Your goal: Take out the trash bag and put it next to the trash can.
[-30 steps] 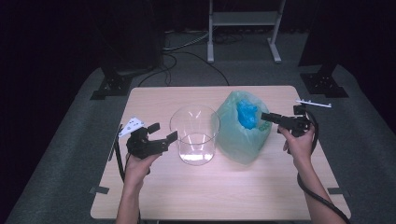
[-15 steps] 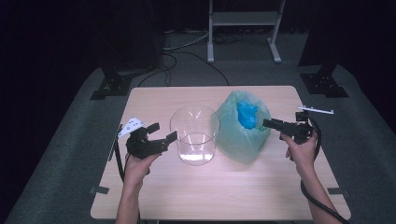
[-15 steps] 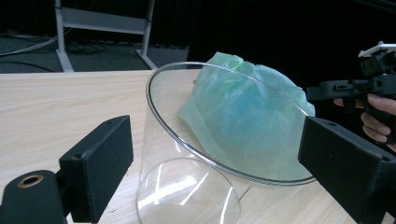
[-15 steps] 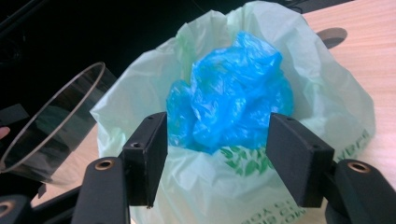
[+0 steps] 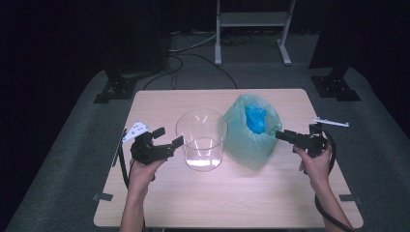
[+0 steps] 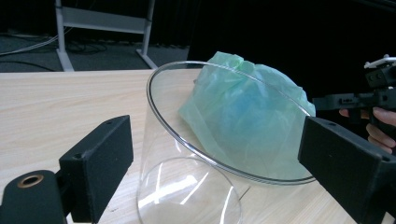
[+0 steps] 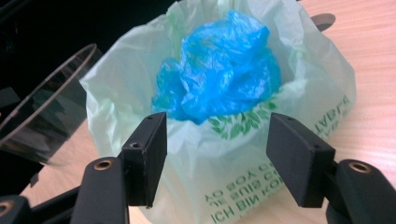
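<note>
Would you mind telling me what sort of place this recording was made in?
Most likely a lab or studio set up for recording, not a home: a lone wooden table on grey carpet, dark curtains all round, a metal stand behind with cables trailing across the floor.

- A light wooden tabletop (image 5: pixel 232 198) with rounded corners stands in the middle of a dim room, lit brightly from above.
- Short strips of dark tape (image 5: pixel 102 197) sit at its near edges.
- Grey carpet floor (image 5: pixel 72 159) surrounds it, fading into darkness.
- Beyond the far edge stands a pale metal frame (image 5: pixel 251 21) on two legs.
- Black cables (image 5: pixel 193 53) trail across the floor near it.
- Dark stand bases (image 5: pixel 116 89) rest on the floor at the left and right.
- The back wall is black.
</note>
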### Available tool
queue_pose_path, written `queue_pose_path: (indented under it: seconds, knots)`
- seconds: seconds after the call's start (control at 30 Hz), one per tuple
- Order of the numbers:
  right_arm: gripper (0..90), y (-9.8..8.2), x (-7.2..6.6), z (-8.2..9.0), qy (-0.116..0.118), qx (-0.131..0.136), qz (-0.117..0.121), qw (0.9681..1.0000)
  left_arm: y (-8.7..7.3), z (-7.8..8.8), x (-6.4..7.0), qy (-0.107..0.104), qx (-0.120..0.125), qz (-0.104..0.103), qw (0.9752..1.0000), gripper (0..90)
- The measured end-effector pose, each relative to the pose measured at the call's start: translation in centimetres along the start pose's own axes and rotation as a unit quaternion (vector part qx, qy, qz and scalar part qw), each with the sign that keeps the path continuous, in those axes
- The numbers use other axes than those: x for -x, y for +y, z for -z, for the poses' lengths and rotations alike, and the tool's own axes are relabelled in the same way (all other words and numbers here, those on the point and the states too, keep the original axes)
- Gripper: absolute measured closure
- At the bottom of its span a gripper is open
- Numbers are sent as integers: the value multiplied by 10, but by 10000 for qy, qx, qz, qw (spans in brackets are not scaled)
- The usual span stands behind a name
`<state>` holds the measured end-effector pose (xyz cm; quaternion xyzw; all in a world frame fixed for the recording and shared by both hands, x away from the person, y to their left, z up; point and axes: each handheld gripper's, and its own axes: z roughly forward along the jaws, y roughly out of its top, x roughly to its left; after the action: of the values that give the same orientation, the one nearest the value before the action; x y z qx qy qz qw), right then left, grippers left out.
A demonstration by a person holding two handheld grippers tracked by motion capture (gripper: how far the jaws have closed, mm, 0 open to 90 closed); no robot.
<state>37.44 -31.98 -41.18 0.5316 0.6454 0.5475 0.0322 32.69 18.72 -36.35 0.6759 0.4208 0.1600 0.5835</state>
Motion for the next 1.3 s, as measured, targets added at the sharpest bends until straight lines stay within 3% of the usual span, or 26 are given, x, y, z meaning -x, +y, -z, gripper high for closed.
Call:
queue_pose_path:
  seconds: [0.77, 1.3]
  knots:
    - [376, -33, 14, 13, -127, 9, -62, 9999, 0, -1, 0, -24, -13, -16, 10000, 92]
    - [375, -53, 17, 19, -190, 40, -25, 9998, 0, 0, 1, -17, -2, -10, 10000, 92]
